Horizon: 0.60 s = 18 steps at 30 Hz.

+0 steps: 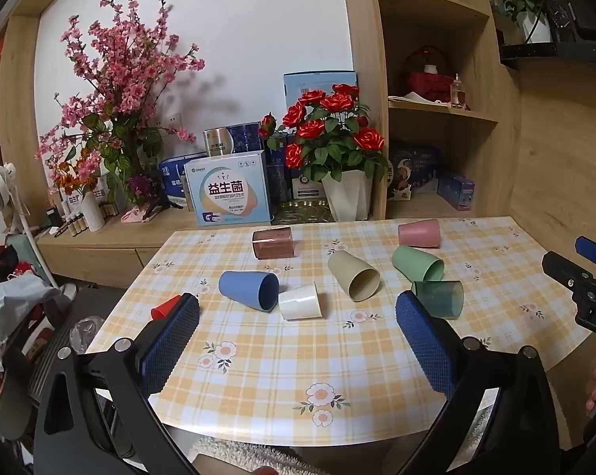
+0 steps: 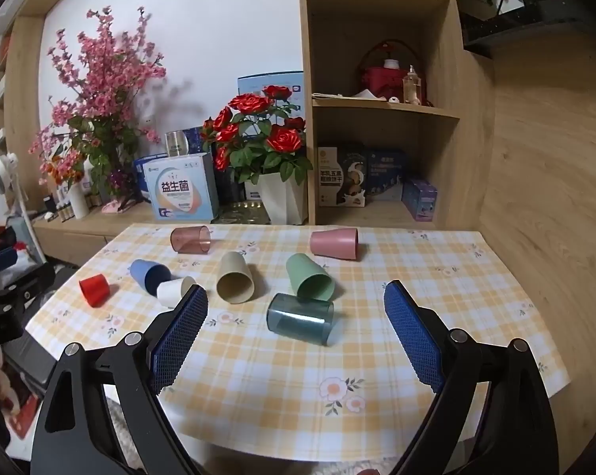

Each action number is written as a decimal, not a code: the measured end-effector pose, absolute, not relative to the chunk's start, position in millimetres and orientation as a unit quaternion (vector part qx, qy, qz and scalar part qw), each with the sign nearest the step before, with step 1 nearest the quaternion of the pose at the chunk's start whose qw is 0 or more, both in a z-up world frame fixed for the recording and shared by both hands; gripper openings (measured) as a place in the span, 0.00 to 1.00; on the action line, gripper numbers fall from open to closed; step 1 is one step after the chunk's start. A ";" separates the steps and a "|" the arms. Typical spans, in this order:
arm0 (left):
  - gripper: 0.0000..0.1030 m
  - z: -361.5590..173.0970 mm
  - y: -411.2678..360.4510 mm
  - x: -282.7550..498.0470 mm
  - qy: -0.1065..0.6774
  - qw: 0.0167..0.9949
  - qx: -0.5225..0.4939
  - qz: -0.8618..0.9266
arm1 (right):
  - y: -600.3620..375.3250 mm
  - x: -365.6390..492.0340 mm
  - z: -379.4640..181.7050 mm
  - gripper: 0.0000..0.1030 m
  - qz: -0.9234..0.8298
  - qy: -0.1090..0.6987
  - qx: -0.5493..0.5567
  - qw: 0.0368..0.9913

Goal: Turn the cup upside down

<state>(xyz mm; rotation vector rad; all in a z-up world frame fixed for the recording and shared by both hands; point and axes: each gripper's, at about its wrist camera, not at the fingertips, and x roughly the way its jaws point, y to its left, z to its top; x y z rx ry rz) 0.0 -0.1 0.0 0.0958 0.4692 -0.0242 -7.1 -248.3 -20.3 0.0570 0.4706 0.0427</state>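
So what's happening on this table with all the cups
A person holds a two-finger gripper in each hand above a checkered table. Both the left gripper and right gripper have their jaws wide open and hold nothing. Eight cups are scattered about, most lying on their sides, among them a clear teal cup nearest the right gripper and a white cup nearest the left. No cup has been grasped yet.

A checked-cloth table (image 2: 377, 356) carries eight tipped cups (image 2: 234, 279), all on their sides.
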 end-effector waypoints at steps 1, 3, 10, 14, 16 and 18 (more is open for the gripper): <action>0.94 0.0 0.2 0.0 0.233 0.971 0.045 -0.012 | -248.6 -7.0 -20.5 0.85 0.022 0.235 0.032 0.971; 0.94 -0.2 0.1 0.3 0.234 0.971 0.046 -0.012 | -248.4 -7.2 -20.2 0.85 0.022 0.234 0.031 0.972; 0.94 5.2 4.9 -5.3 0.226 0.973 0.044 -0.008 | -249.7 -6.0 -20.3 0.85 0.020 0.233 0.030 0.972; 0.94 3.5 5.5 -2.0 0.223 0.974 0.046 -0.007 | -248.9 -6.5 -20.6 0.85 0.019 0.231 0.029 0.972; 0.94 3.6 4.1 -3.5 0.222 0.974 0.046 -0.006 | -249.3 -6.1 -20.1 0.85 0.019 0.228 0.030 0.973; 0.94 3.5 4.7 -3.6 0.222 0.974 0.047 -0.007 | -250.5 -7.7 -17.0 0.85 0.015 0.224 0.031 0.974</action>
